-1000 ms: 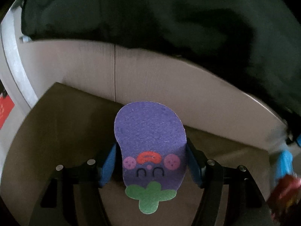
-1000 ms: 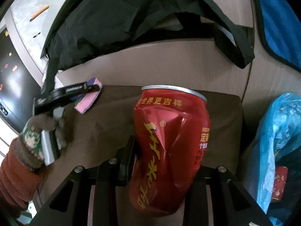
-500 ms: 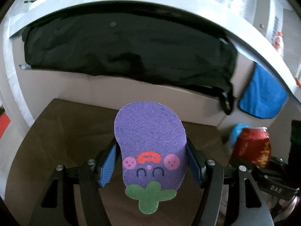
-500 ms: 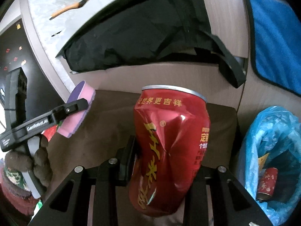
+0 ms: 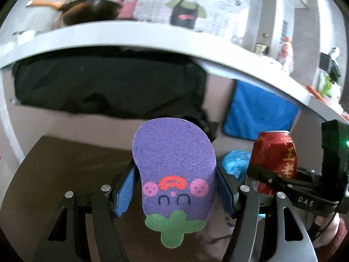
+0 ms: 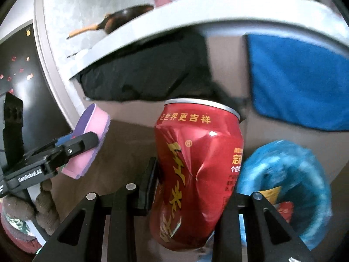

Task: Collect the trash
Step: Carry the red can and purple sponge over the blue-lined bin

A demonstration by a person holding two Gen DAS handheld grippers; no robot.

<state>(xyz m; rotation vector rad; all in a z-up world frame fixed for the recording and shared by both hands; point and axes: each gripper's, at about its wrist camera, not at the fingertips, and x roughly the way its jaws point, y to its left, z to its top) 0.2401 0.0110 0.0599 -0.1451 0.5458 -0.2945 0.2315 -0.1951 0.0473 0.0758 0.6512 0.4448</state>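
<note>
My left gripper (image 5: 174, 187) is shut on a purple eggplant-shaped sponge (image 5: 174, 157) with a cartoon face and green stem, held above a brown mat (image 5: 65, 159). My right gripper (image 6: 192, 181) is shut on a dented red drink can (image 6: 196, 170). That can (image 5: 274, 152) also shows at the right of the left wrist view, and the sponge (image 6: 89, 146) shows at the left of the right wrist view. A blue plastic trash bag (image 6: 290, 183) sits open just right of the can, with a red can and yellow scrap inside.
A grey countertop edge (image 5: 130, 37) runs overhead with a black bag (image 5: 109, 87) and a blue cloth (image 5: 259, 113) hanging below it against a beige cabinet front. A pan (image 6: 126, 19) lies on the counter.
Both grippers have risen and tilted up, bringing the countertop and wall into view. The two grippers have come closer together. Each keeps its hold.
</note>
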